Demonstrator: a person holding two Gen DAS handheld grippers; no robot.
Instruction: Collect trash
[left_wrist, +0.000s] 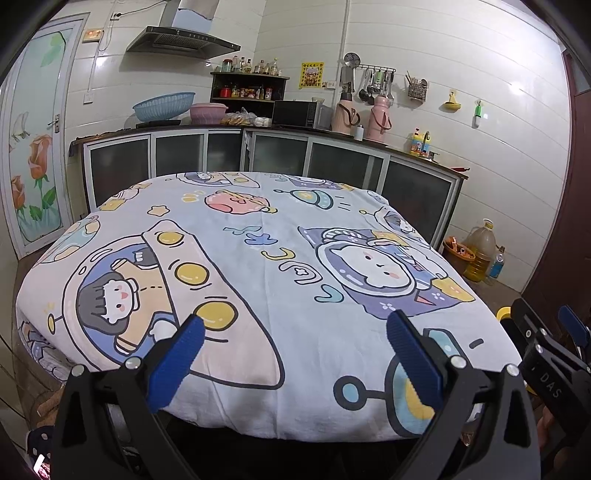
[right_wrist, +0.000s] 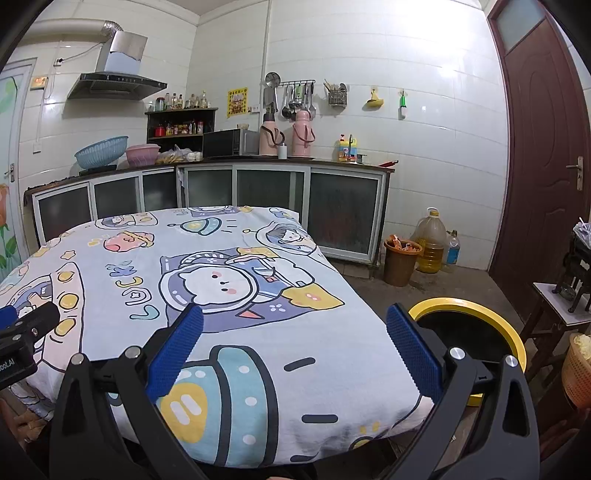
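Matt printed cloth (left_wrist: 258, 258) over table; glossy wall tiles (right_wrist: 424, 92).

home kitchen: range hood (left_wrist: 183, 38), hanging utensils (left_wrist: 375, 83), spice shelf (left_wrist: 247, 86), counter cabinets (right_wrist: 273, 188).

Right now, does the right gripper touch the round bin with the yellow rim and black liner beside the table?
Cannot tell. In the right wrist view the right gripper, jaws open, overlaps the yellow-rimmed bin, but this view does not show depth.

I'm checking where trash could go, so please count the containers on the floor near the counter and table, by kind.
Brown bucket: 1
Yellow-rimmed bin: 1
Oil jug: 1
Small blue-labelled bottle: 1
Total: 4
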